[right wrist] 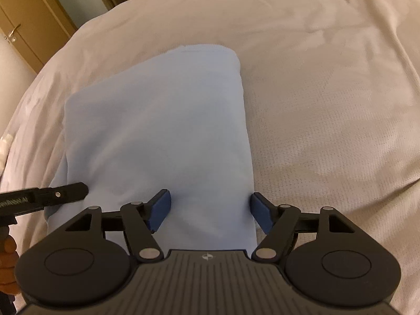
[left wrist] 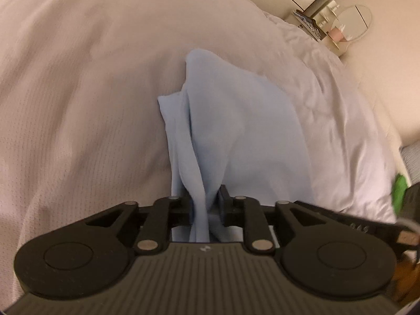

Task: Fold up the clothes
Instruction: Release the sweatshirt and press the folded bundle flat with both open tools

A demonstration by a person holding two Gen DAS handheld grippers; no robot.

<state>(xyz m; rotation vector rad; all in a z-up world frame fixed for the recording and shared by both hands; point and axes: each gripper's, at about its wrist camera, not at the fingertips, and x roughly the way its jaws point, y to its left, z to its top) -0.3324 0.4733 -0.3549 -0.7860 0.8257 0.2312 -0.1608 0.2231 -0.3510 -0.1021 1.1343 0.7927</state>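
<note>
Light blue garment (right wrist: pixel 157 136) lies folded on a bed's white waffle-textured coverlet (right wrist: pixel 328 105). Left gripper (left wrist: pixel 206 204): jaws narrow, a bunched fold of the cloth between them, grip uncertain. Right gripper (right wrist: pixel 210 210): jaws spread wide, straddling the garment's near edge. Wooden doors (right wrist: pixel 29 26) past the bed; cluttered bedside shelf (left wrist: pixel 338 34) by a pillow (left wrist: pixel 341 120).

Both cameras sit on the grippers, looking steeply down along the fingers, close over the bed (left wrist: pixel 78 105). The left view faces toward a far nightstand (left wrist: pixel 338 34) at right; the right view faces toward far doors (right wrist: pixel 31 26) at left. Both share the blue cloth (right wrist: pixel 157 131).
</note>
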